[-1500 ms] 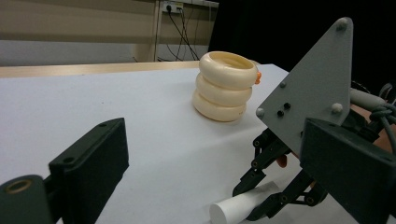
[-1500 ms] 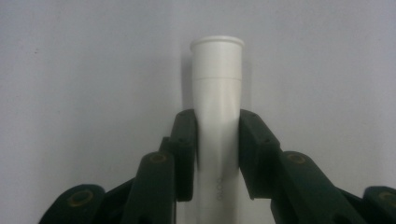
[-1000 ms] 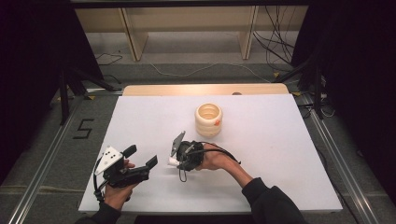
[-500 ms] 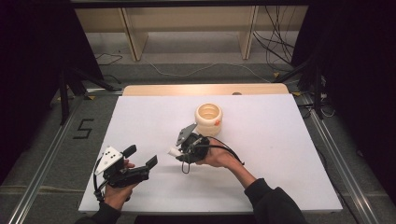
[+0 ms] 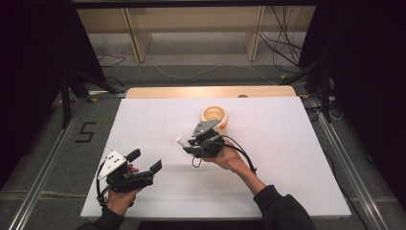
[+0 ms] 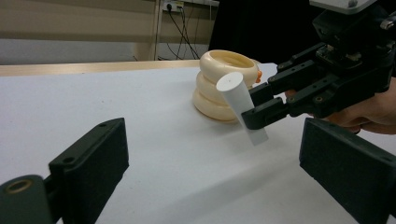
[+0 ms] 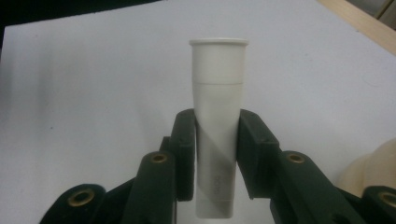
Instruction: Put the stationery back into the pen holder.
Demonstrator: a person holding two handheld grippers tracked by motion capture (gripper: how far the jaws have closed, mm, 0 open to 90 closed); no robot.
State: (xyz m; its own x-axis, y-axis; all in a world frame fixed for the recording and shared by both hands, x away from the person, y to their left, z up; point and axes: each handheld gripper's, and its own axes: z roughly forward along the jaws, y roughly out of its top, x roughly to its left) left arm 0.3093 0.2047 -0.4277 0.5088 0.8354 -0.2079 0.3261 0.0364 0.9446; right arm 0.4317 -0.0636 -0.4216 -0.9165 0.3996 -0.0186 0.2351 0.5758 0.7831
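Right gripper [image 5: 189,142] clamped on white tube [image 7: 218,121], jaws pressing both sides near its lower half; tube held off table [image 5: 297,158], tilted, just at 7 o'clock of cream ring stack [image 5: 214,118]. Left gripper [image 5: 143,163] at 8 o'clock of table, jaws wide apart, holding nothing.

Likely step: carry tube toward ring stack, perhaps to stand it in centre hole. To do well: level tube upright first, keep squeeze steady, line tube over hole before lowering, avoid nudging stack.
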